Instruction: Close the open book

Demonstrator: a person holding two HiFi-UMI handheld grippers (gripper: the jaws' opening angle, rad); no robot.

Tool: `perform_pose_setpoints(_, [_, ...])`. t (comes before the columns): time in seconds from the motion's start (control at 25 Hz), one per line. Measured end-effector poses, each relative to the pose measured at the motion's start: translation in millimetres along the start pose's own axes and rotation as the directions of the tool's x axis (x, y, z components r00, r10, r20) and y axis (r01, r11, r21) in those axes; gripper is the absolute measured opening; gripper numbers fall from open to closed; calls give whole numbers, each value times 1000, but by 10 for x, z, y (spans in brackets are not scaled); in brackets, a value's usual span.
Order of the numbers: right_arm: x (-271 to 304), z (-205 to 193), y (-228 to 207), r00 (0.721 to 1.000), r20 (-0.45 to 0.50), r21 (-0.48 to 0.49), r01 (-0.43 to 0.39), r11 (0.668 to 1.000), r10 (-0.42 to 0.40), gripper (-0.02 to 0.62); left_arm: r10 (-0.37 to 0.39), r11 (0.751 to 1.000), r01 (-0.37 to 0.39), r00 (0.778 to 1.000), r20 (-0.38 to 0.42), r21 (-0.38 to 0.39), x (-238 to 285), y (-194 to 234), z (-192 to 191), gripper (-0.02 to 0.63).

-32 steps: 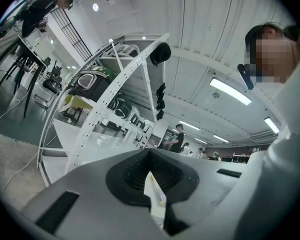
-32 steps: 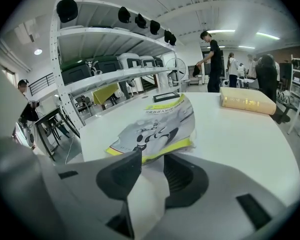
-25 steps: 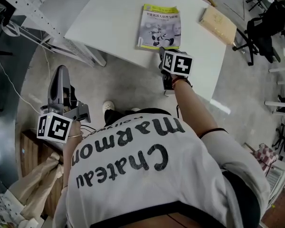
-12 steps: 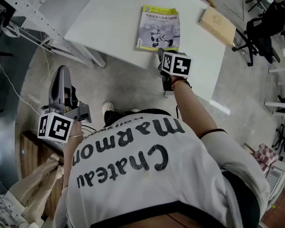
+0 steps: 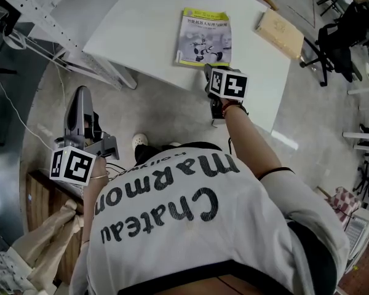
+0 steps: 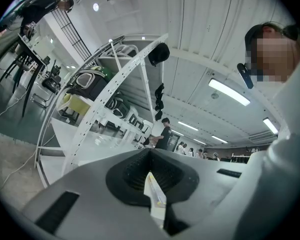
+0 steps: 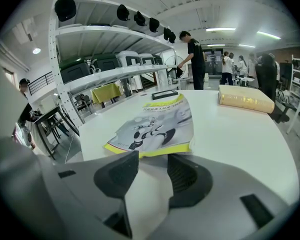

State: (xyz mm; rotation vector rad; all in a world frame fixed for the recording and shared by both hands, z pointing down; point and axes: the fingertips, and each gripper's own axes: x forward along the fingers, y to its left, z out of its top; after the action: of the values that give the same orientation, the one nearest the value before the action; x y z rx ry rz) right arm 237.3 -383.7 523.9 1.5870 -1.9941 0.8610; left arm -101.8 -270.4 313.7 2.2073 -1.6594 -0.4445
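**A:** Two jaws on the right gripper [image 7: 152, 171] have just been opening. They stand apart with nothing between them. The book [image 5: 204, 37] lies shut, cover up, on the table [image 5: 141, 23], at twelve o'clock from the tips.

**B:** Then I'd judge it closed. Draw back straight toward six, without snagging that near edge.

**A:** And the left gripper [image 5: 80, 103]?

**B:** Eight o'clock in the head view, off the table. Only its own view shows the jaws practically together, gripping nothing I can name.
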Motion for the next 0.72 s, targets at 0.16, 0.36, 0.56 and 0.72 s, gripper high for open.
perform_pose_setpoints(0.16, [-20,-7,-24,1000,0,-1,4,1000,-4,173,-3,1000,3,1000,0,-2,-10,-12,-13,23])
perform_pose_setpoints(0.36, [-62,-24,-80,1000,2,11,4,1000,-4,173,-3,1000,3,1000,9,0,-41,-51,-14,23])
perform_pose_setpoints(0.56, [-112,-32,-180,1000,6,30,21,999,-21,173,-5,1000,5,1000,16,2,-59,-72,-5,23])
perform_pose_setpoints(0.72, [-183,-40,-363,998,11,70,56,996,-57,189,-6,1000,6,1000,14,1,-69,-74,-12,23])
